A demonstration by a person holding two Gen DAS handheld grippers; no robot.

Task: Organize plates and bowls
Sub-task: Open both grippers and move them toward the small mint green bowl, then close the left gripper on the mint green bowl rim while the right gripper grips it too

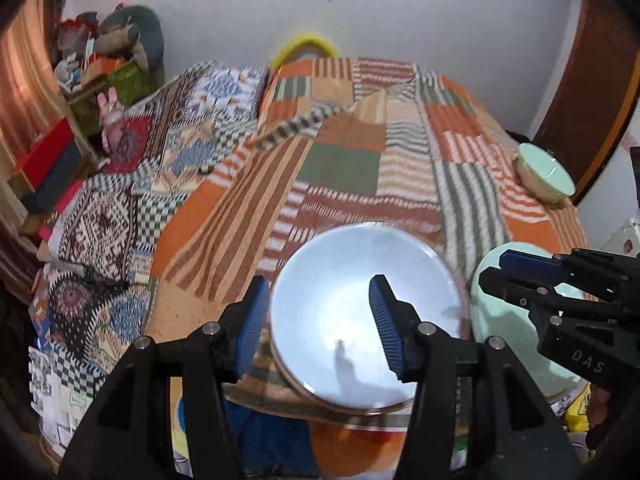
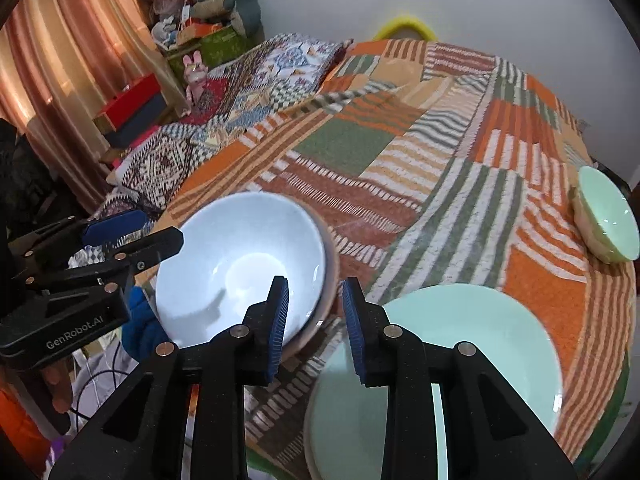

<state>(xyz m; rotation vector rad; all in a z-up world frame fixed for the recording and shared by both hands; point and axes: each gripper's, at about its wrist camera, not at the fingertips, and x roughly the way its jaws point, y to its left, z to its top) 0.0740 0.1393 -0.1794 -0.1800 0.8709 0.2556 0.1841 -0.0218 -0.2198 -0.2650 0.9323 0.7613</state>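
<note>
A pale blue bowl [image 1: 360, 320] sits at the near edge of a bed with a patchwork blanket [image 1: 340, 168]. My left gripper [image 1: 316, 324] is open, its left pad outside the bowl's rim and its right pad over the bowl's inside. A mint green plate [image 2: 460, 360] lies to the bowl's right; in the left wrist view [image 1: 508, 340] it is partly hidden. My right gripper [image 2: 314, 320] is open and empty between the blue bowl [image 2: 240, 268] and the plate, seen from the side [image 1: 520, 276] in the left wrist view. A small mint bowl [image 2: 608, 216] rests tilted at the far right.
Patterned pillows [image 1: 160, 152] lie on the bed's left. Shelves with boxes and toys [image 1: 100, 80] stand by a curtain at the far left. A brown door [image 1: 592, 92] is at the right. A yellow hoop [image 1: 304, 46] leans behind the bed.
</note>
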